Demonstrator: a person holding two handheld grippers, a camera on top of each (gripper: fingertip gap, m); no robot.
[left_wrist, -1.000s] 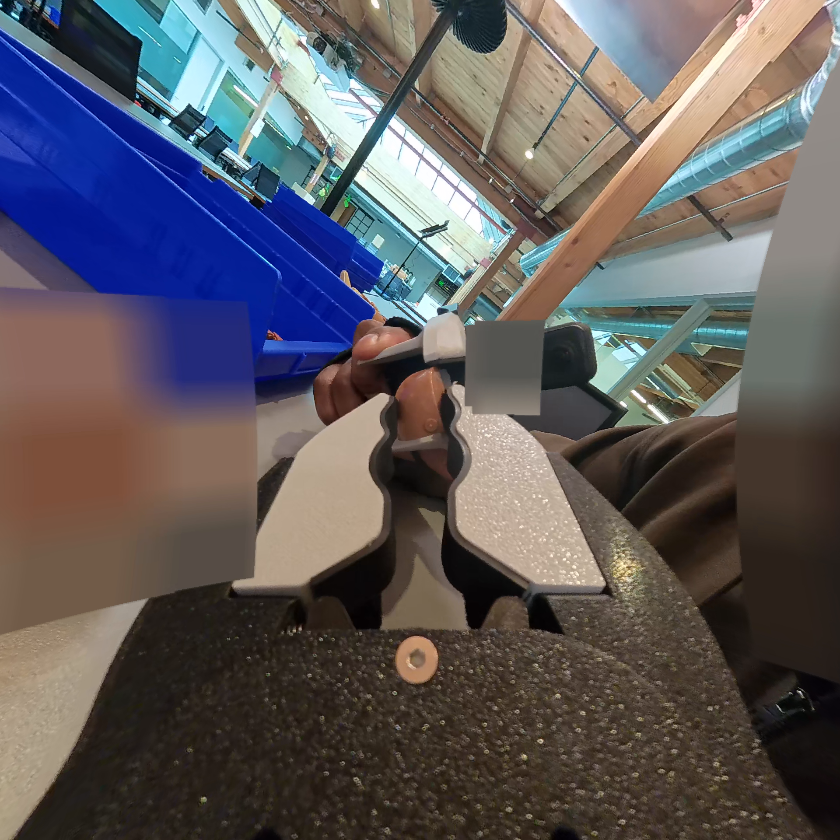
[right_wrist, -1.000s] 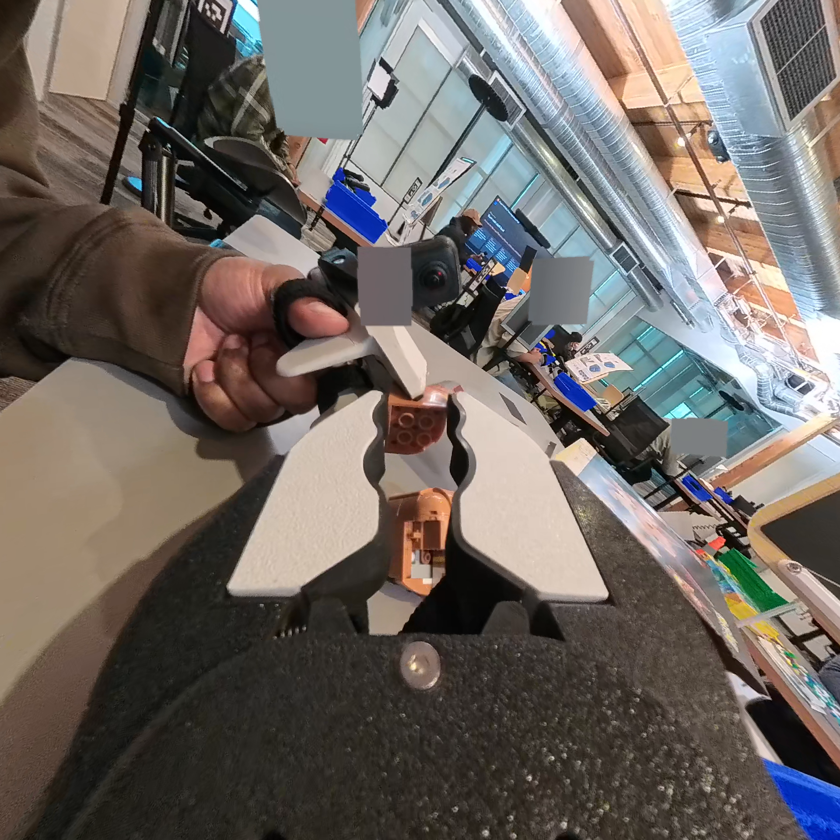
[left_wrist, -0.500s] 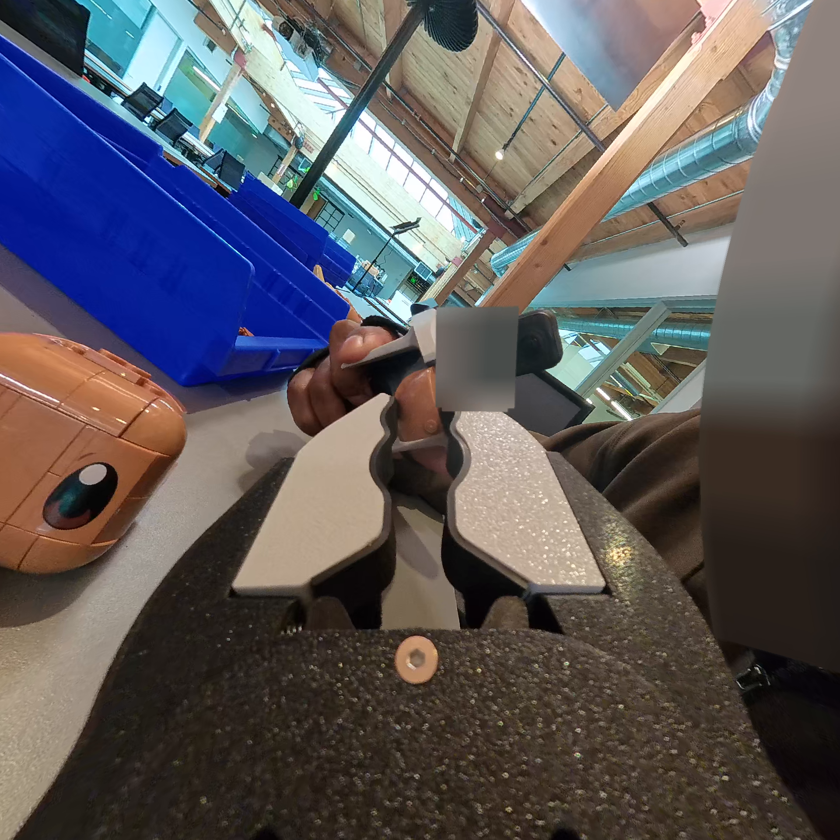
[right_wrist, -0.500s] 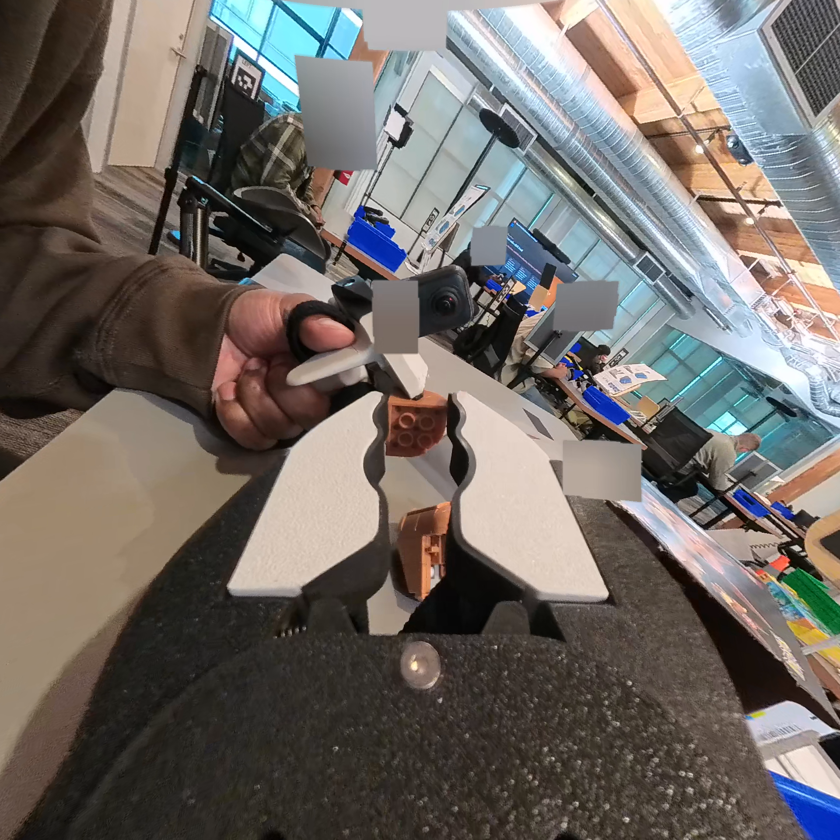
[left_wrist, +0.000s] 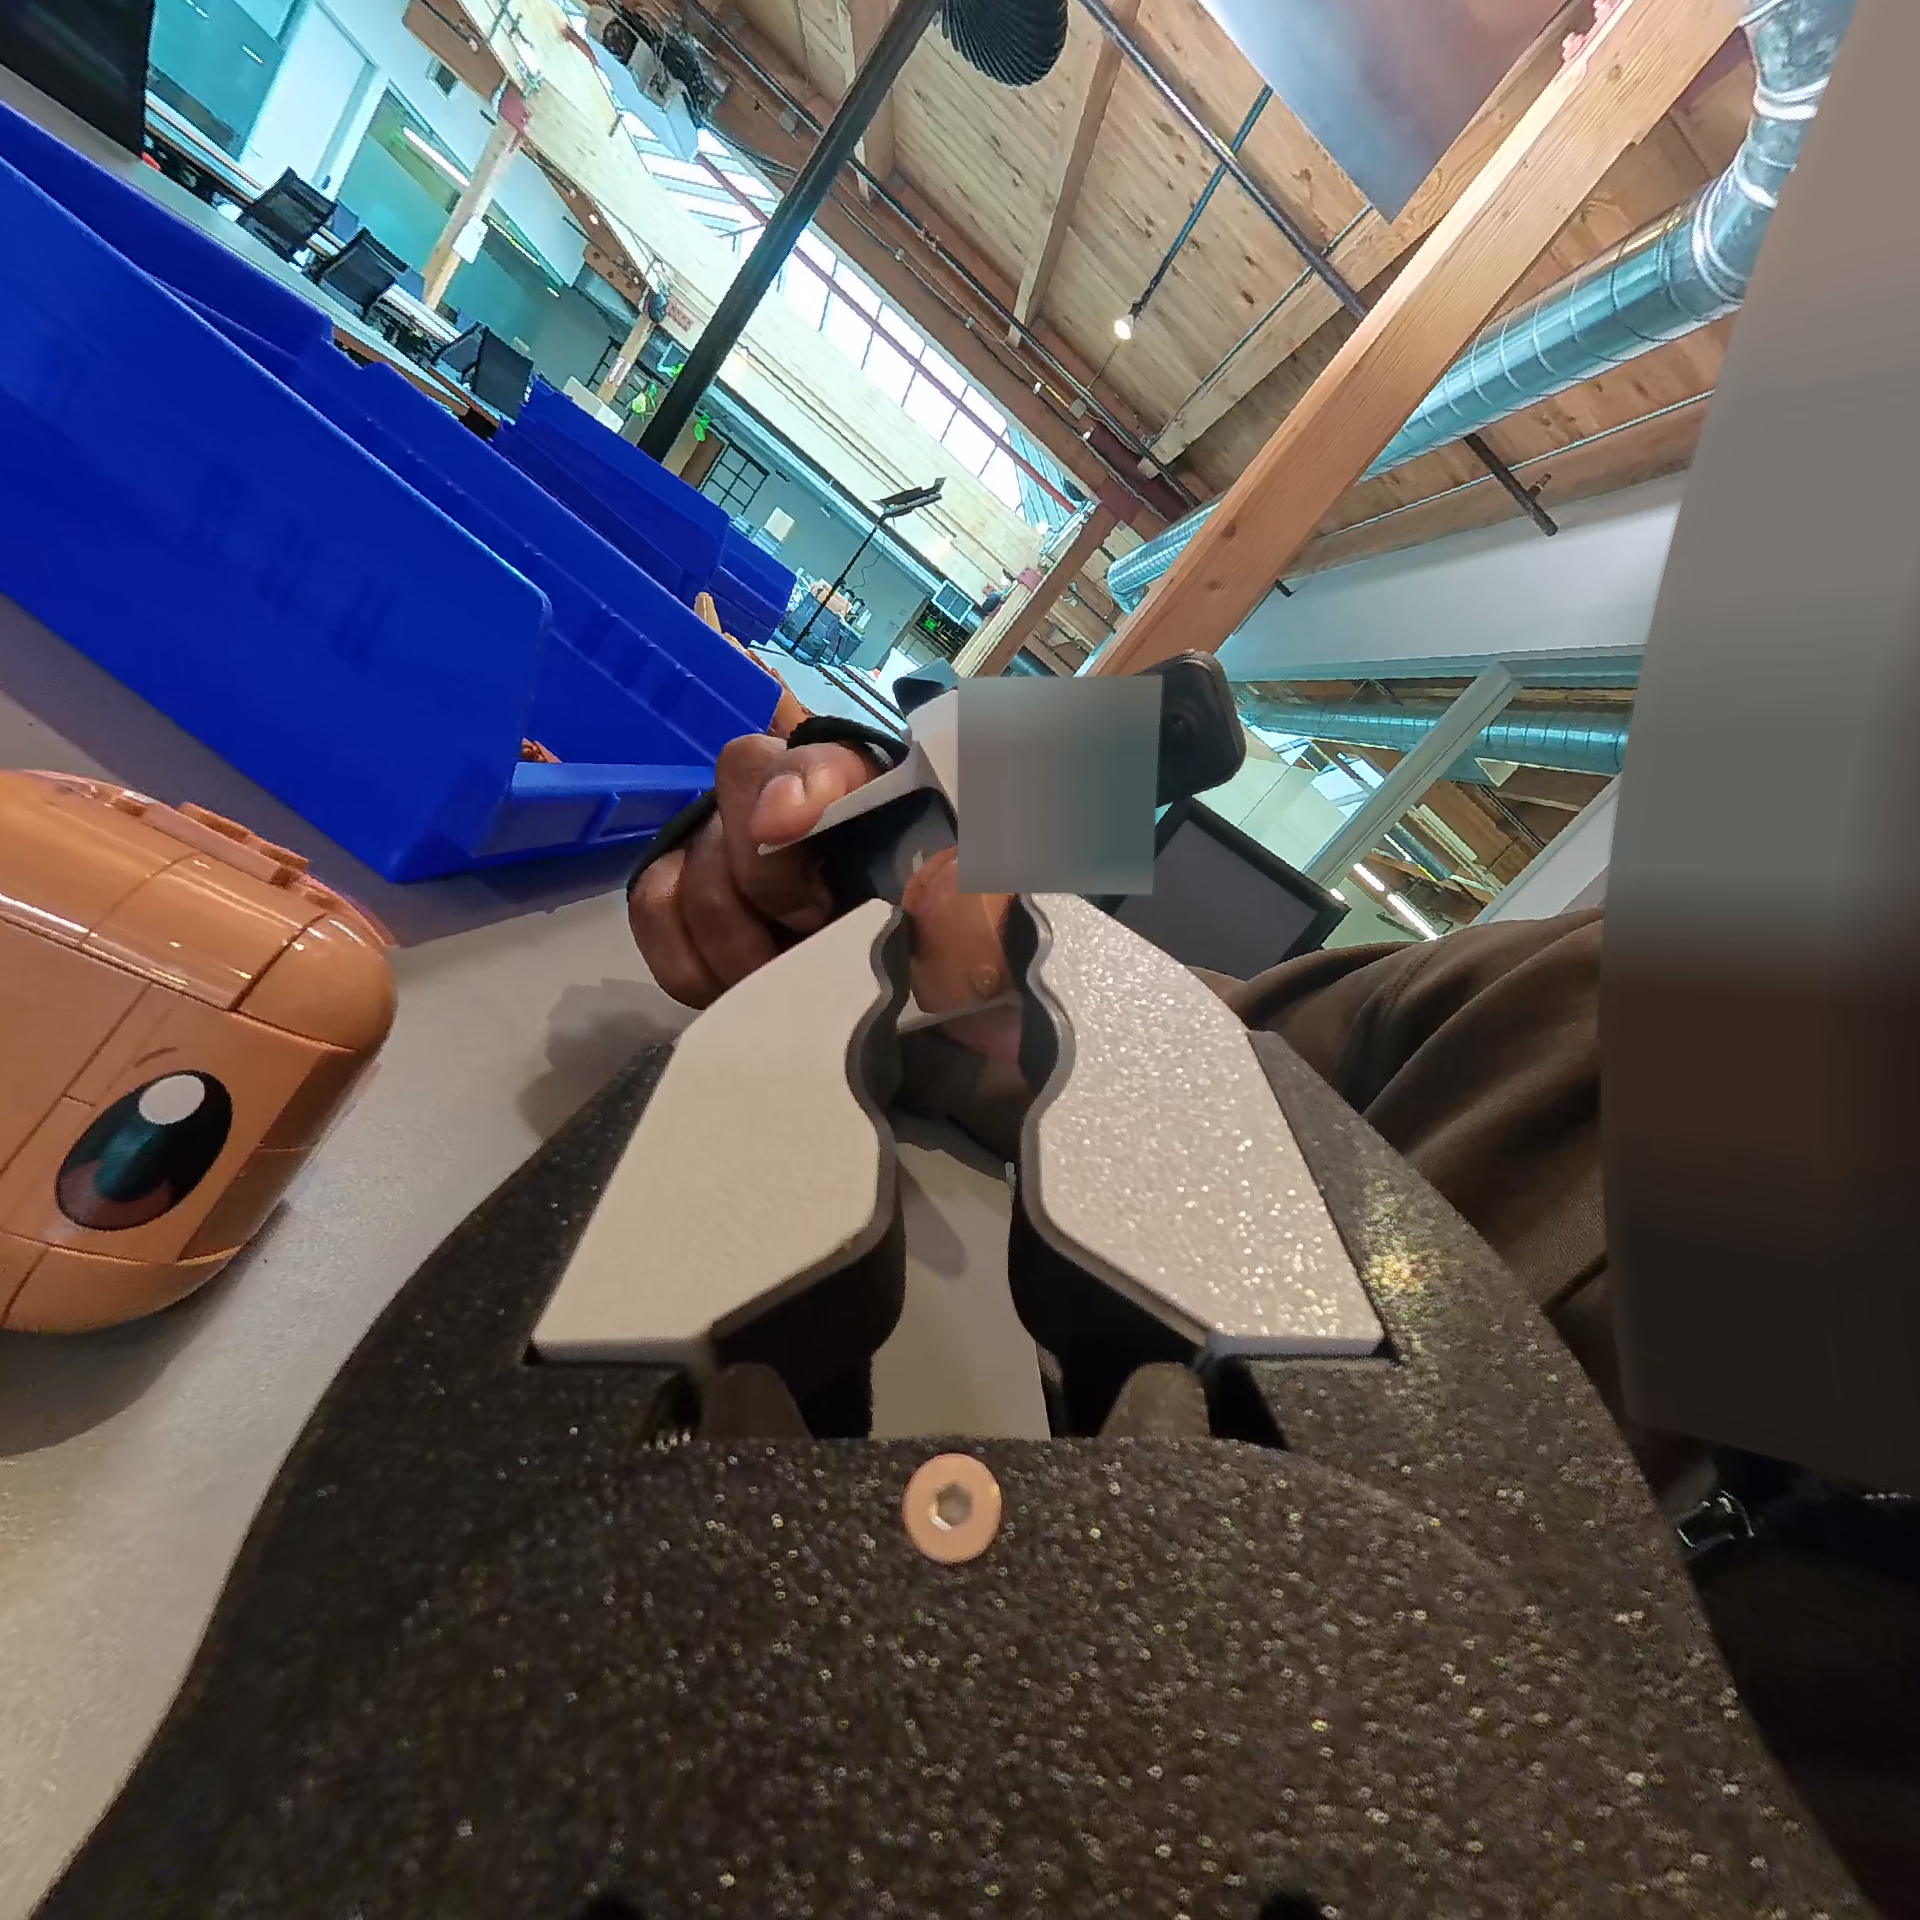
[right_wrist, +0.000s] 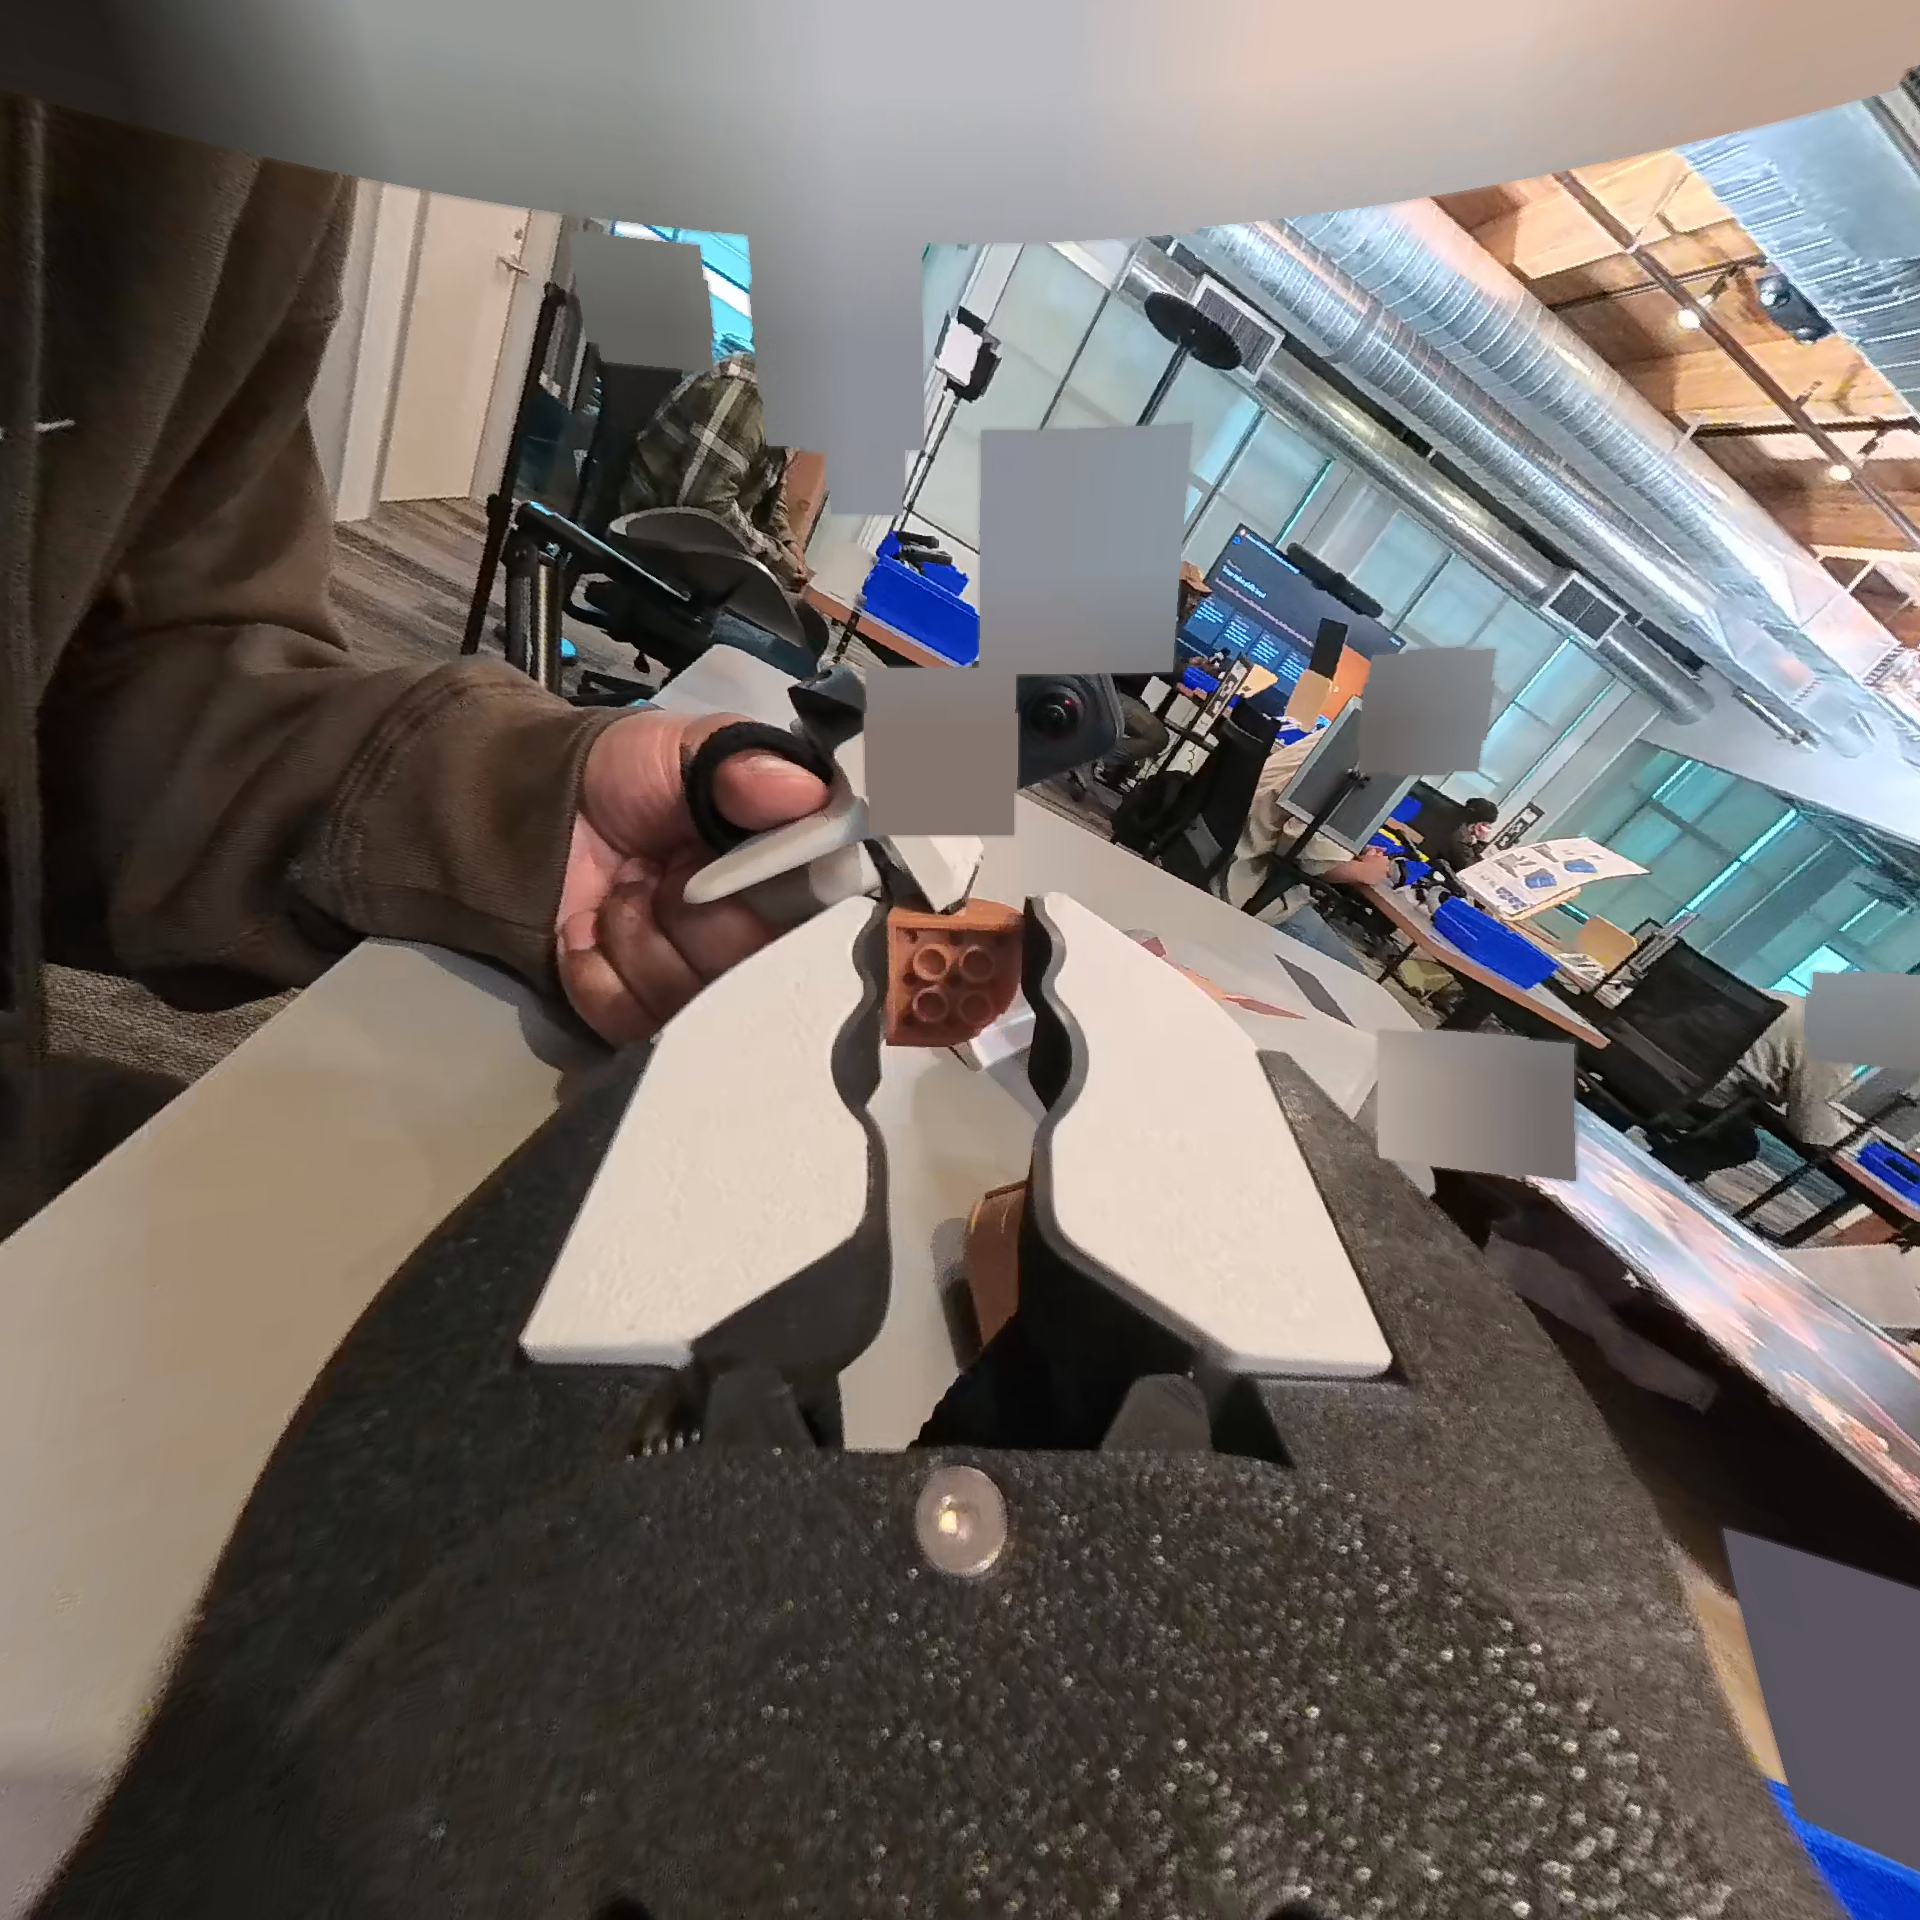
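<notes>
A small brown studded brick (right_wrist: 943, 985) is held above the grey table (right_wrist: 208, 1195) between my two grippers, which face each other. My right gripper (right_wrist: 945, 977) is shut on its left and right sides. My left gripper (left_wrist: 958, 961) is shut on the same brick (left_wrist: 951, 951). In the right wrist view its white fingertips (right_wrist: 940, 862) sit above and below the brick. A hand (right_wrist: 644, 914) holds the left gripper, and another hand (left_wrist: 727, 894) holds the right one. A second brown brick piece (right_wrist: 992, 1257) lies on the table under my right gripper, partly hidden.
A brown brick-built character head (left_wrist: 156, 1070) with one eye showing sits on the table left of my left gripper. Blue bins (left_wrist: 312, 623) line the table beyond it. A printed sheet (right_wrist: 1714, 1309) lies at the right. A brown sleeve (left_wrist: 1455, 1060) is close by. Left and right tips are no more than a few centimetres apart.
Both grippers keep hold of the brick. The right wrist view has shifted, so the loose brown piece below now sits more behind the right finger. The left view has drifted slightly.
</notes>
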